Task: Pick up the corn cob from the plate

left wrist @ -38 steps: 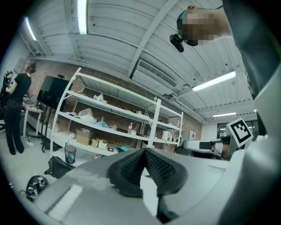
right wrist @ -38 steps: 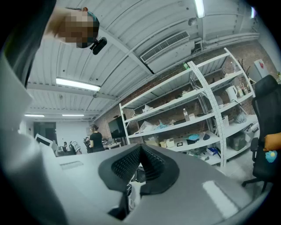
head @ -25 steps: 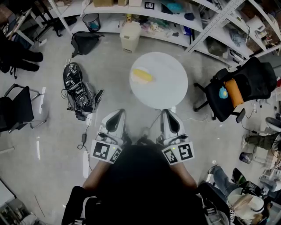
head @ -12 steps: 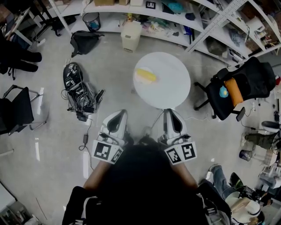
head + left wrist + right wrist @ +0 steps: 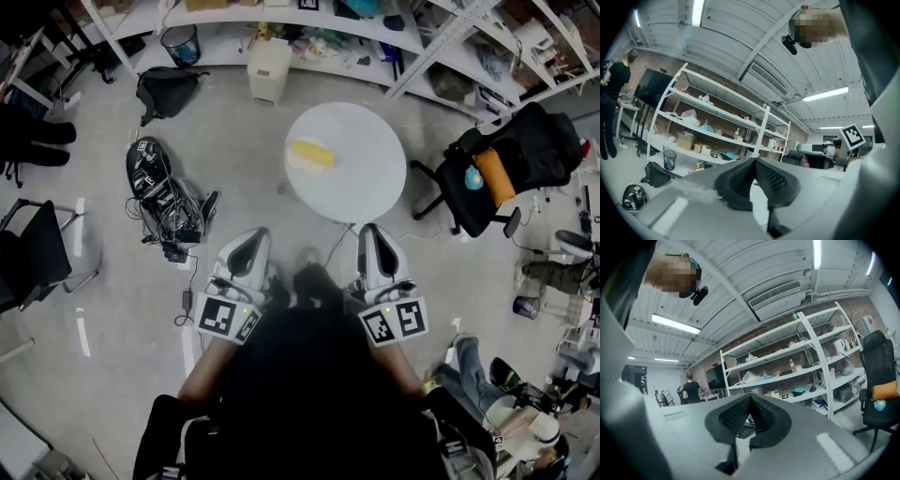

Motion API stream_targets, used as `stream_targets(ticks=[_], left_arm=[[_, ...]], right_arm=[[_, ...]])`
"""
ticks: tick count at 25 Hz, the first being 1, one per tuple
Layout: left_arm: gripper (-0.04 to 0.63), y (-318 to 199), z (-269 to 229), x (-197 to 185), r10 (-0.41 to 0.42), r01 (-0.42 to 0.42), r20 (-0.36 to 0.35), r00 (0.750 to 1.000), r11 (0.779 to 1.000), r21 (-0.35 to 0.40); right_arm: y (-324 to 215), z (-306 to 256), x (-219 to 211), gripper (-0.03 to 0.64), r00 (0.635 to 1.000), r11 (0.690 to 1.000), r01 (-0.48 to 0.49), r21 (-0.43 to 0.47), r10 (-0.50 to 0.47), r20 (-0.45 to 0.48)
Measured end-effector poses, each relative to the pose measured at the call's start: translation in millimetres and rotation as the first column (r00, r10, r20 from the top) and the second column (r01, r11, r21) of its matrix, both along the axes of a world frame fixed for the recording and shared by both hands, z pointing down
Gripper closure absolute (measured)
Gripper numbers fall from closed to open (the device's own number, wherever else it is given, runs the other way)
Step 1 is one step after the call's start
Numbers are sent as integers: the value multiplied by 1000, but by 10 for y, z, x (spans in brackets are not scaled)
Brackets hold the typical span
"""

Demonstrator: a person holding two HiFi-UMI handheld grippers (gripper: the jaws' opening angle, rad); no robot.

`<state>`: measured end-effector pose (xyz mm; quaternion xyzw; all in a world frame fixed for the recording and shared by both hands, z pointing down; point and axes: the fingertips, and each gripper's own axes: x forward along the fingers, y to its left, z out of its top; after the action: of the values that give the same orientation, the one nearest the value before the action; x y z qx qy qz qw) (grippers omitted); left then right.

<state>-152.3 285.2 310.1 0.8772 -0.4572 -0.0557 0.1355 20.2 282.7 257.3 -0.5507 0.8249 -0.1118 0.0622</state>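
Head view: approach step, corn cob (image 5: 311, 153) on plate (image 5: 294, 163) on tabletop (image 5: 366, 183), well ahead of left gripper (image 5: 251, 240) and right gripper (image 5: 368, 234) (fingers (image 5: 740, 180) together, empty). Next: closing in, parting fingers.

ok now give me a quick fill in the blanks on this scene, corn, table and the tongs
1. The corn cob lies on a plate on a round ___ table.
2. The left tongs and the right tongs are both ___, with nothing between them.
3. The black office chair to the right of the table carries an ___ cushion.

Missing words: white; shut; orange
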Motion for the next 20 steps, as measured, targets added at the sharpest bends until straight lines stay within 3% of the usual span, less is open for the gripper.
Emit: stream_targets(ticks=[20], left_arm=[[591,-890,50,330,41,-40,39,998,999,-12]], right_arm=[[-930,80,234,609,999,1000,-25,14,24,43]])
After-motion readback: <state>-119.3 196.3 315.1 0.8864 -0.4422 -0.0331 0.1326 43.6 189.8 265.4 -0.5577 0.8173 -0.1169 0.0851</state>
